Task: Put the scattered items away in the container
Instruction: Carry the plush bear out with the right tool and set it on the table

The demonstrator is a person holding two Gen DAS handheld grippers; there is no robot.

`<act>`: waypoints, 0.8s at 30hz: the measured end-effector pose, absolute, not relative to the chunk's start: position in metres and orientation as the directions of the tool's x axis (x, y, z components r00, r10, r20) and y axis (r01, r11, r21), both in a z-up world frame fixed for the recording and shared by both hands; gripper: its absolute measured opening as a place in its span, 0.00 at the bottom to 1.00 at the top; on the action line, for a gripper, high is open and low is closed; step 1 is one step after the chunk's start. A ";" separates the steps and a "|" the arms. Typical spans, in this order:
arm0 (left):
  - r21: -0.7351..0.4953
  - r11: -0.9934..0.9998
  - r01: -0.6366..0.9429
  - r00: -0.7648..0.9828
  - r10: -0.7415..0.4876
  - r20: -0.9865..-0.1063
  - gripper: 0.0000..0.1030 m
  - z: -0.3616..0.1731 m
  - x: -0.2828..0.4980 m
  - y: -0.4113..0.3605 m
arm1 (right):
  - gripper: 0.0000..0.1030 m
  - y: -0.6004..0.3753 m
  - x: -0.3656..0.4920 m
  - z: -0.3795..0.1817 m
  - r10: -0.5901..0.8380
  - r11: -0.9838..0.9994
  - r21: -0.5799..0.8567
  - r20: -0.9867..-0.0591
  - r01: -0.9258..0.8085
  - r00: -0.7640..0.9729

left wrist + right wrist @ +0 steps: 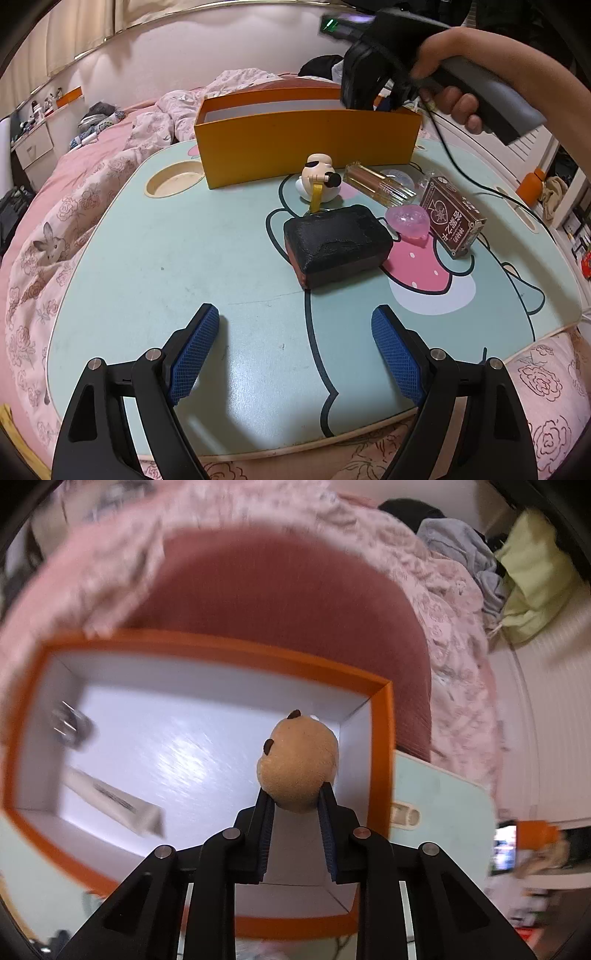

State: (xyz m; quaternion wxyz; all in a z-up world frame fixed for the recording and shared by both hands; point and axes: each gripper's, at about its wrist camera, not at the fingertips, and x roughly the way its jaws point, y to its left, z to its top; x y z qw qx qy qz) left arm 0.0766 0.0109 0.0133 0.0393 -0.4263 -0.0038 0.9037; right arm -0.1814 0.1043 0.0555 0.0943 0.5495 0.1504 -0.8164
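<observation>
My right gripper [295,792] is shut on a tan plush toy [299,760] with small dark ears and hangs over the right end of the open orange box [384,757]. A white tube [110,797] and a blurred metal item [70,722] lie inside the box. In the left wrist view the orange box [306,147] stands at the back of the lap table, with the right gripper's body [369,74] above it in a hand. My left gripper [295,312] is open and empty, low over the table. Ahead of it lie a black block [336,245], a white skull figure [319,177], a clear bottle [376,184], a pink translucent piece [408,219] and a brown card box [454,221].
The mint-green lap table [147,277] rests on a bed with pink floral bedding [55,240]. A round cup hollow [173,181] sits at its back left. A black cable [443,140] trails from the right gripper across the table's right side.
</observation>
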 end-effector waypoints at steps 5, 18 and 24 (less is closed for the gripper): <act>-0.040 -0.997 -0.067 -0.633 0.073 -0.771 0.83 0.013 0.076 0.011 | 0.22 0.120 -0.138 0.110 -0.261 -0.937 0.092 -0.826 0.337 -0.500; -0.038 -0.998 -0.056 -0.629 0.065 -0.775 0.89 0.011 0.076 0.011 | 0.27 0.158 -0.028 0.072 -0.512 -0.836 0.361 -0.784 0.414 -0.351; -0.038 -0.998 -0.057 -0.629 0.065 -0.775 0.89 0.011 0.075 0.011 | 0.58 0.169 -0.013 0.069 -0.540 -0.834 0.396 -0.728 0.384 -0.422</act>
